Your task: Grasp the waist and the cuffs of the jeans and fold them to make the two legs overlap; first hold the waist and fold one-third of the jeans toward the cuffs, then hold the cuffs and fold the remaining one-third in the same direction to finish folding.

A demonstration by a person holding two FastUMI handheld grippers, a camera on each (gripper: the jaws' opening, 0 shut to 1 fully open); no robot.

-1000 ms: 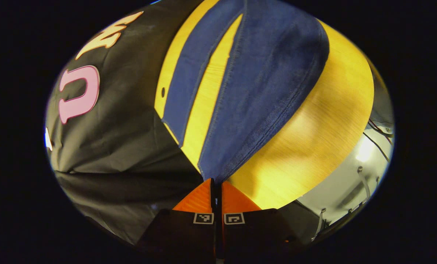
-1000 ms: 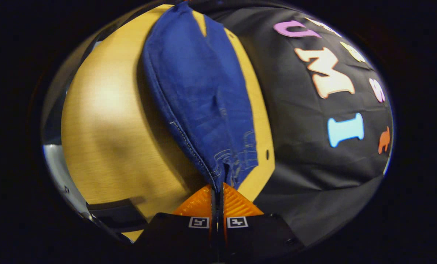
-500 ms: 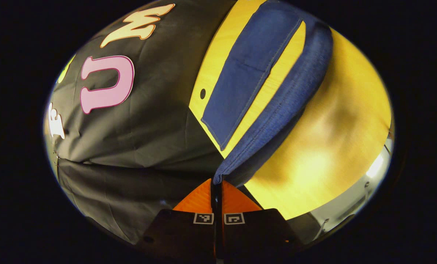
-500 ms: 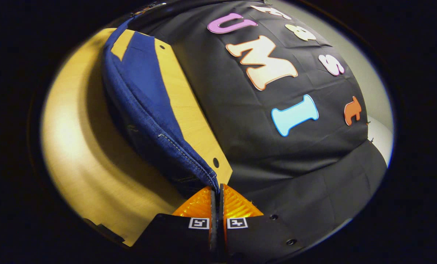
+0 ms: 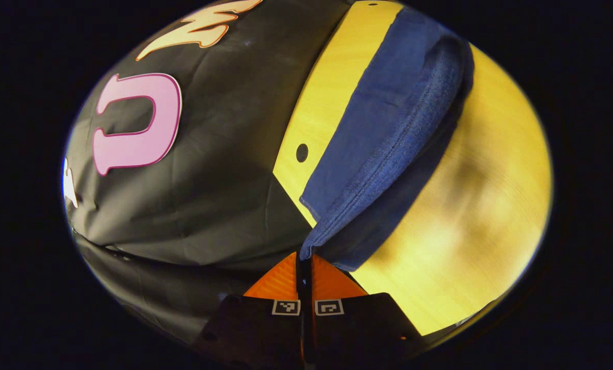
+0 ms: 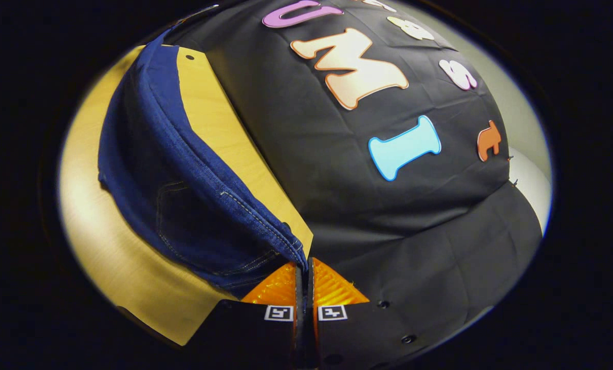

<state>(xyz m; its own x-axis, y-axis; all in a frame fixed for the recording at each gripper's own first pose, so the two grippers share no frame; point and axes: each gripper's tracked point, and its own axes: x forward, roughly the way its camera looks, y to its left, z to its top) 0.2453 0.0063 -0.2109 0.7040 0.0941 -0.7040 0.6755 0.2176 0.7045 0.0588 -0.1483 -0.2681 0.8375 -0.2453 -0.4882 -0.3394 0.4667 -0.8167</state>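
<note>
Over the wooden table (image 5: pixel 470 216), both grippers' fingers (image 5: pixel 285 275) (image 6: pixel 280 282) clamped together on lifted jeans (image 5: pixel 388 128) (image 6: pixel 183 205) edges.

Left gripper (image 5: pixel 304 262): seen at the bottom centre of the left gripper view, pointing forward and slightly upward in the picture, its jaws drawn together until only a thin slit separates them, with the edge of the jeans (image 5: pixel 388 149) pinched between the tips. Right gripper (image 6: pixel 303 270): seen at the bottom centre of the right gripper view in the same forward pose, its jaws likewise pressed close, clamping a stitched corner of the jeans at the tips. Each gripper body carries two small square markers side by side behind the jaws.
</note>
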